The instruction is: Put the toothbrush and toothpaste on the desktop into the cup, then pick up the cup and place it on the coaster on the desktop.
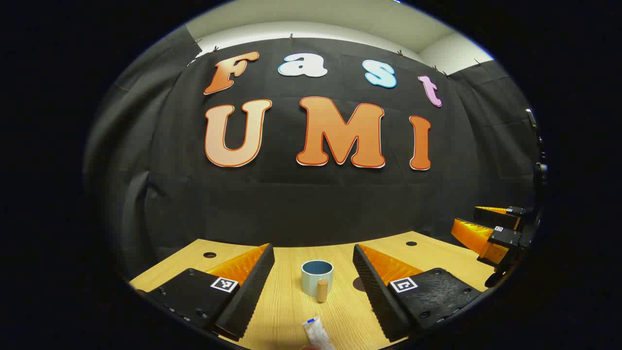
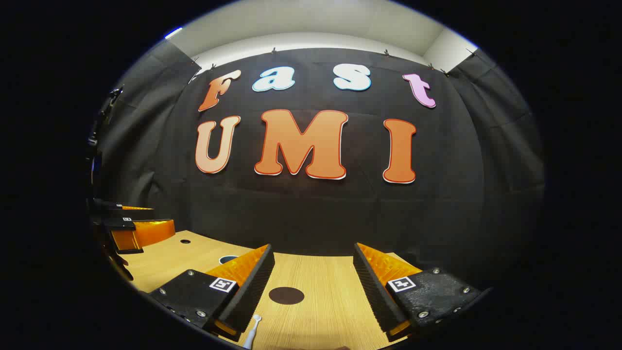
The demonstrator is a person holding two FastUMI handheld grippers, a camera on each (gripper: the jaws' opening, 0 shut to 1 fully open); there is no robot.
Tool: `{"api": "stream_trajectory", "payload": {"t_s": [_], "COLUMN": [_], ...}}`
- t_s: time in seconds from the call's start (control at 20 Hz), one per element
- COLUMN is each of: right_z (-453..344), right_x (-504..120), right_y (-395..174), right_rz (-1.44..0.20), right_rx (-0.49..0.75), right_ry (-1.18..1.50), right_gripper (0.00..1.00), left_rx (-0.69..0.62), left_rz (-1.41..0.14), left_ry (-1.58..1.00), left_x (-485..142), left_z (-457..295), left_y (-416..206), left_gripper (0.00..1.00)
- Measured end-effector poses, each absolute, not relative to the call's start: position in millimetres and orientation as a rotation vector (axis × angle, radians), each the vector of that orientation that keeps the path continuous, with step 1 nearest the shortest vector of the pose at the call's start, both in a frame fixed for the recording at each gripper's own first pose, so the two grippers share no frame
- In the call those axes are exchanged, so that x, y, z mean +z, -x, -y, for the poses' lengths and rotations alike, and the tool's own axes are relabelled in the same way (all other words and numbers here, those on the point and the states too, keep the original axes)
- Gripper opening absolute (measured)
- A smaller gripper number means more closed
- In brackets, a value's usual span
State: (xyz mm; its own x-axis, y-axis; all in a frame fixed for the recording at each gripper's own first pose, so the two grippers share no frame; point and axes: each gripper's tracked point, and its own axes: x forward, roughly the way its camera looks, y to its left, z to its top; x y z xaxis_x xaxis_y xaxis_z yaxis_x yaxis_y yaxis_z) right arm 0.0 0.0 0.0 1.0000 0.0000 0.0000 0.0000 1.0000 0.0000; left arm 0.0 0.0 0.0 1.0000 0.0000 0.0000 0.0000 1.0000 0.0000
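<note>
In the left gripper view a pale blue cup (image 1: pixel 317 276) with a cork handle stands upright on the wooden desktop (image 1: pixel 291 311), ahead between my left gripper's open fingers (image 1: pixel 313 272). The toothpaste tube (image 1: pixel 317 333) lies flat just below the cup, close to the camera. The right gripper (image 1: pixel 491 231) shows at the far right edge. In the right gripper view a dark round coaster (image 2: pixel 286 295) lies on the desk between my right gripper's open fingers (image 2: pixel 313 274). The white toothbrush (image 2: pixel 252 330) lies at the bottom beside the left finger. Part of the cup's rim (image 2: pixel 227 259) peeks over that finger.
Small round holes (image 1: pixel 209 254) sit in the desktop near its far edge. The booth's black cloth wall rises right behind the desk. The left gripper (image 2: pixel 136 231) shows at the left edge of the right gripper view.
</note>
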Motion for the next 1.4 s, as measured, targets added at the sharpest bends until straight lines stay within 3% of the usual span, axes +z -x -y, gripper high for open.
{"api": "stream_trajectory", "payload": {"t_s": [0.8, 1.4], "right_z": [9, -24], "right_x": [-13, -88], "right_y": [0, 11], "right_rz": [-0.047, -0.325], "right_rx": [-0.004, 0.095], "right_ry": [-0.005, -0.029], "right_gripper": [0.98, 0.98], "left_rx": [0.017, -0.032], "left_rz": [-0.045, -0.359], "left_ry": [-0.025, 0.062], "left_x": [-9, -93], "left_z": [-1, 10], "left_y": [-1, 1], "left_gripper": [0.98, 0.98]}}
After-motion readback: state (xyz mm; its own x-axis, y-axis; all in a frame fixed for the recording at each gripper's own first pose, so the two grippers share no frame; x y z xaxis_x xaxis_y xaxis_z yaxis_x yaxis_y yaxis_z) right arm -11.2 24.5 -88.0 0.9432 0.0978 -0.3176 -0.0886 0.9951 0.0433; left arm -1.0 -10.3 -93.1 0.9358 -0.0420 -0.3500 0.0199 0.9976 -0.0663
